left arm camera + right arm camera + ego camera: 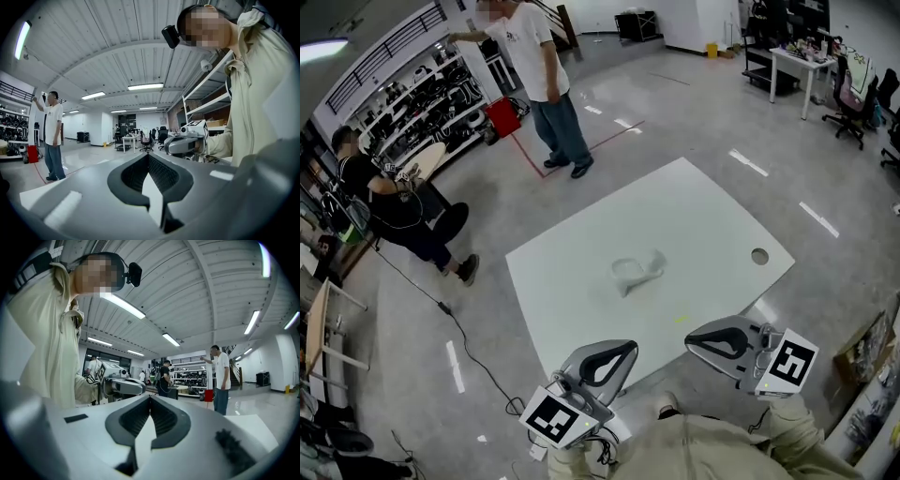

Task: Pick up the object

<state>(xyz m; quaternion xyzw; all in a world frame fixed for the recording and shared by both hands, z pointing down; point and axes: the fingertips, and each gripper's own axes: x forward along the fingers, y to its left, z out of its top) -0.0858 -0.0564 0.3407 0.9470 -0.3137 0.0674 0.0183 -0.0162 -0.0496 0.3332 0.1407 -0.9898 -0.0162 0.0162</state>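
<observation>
A small pale, see-through object (637, 271) lies near the middle of the white table (581, 291); its shape is blurred. My left gripper (602, 361) hovers over the table's near edge, jaws shut and empty. My right gripper (722, 339) hangs just off the near right edge, also shut with nothing in it. Both are well short of the object. The left gripper view looks out across the room over shut jaws (149, 157) and shows the right gripper (185, 143). The right gripper view shows shut jaws (150, 399) and the left gripper (124, 386). Neither gripper view shows the object.
A round cable hole (759, 255) sits near the table's right corner. One person (546, 84) stands beyond the table, another (394, 206) crouches at the left by the shelves (412, 103). A cable (459, 337) runs over the floor at the left; a red box (502, 117) stands farther back.
</observation>
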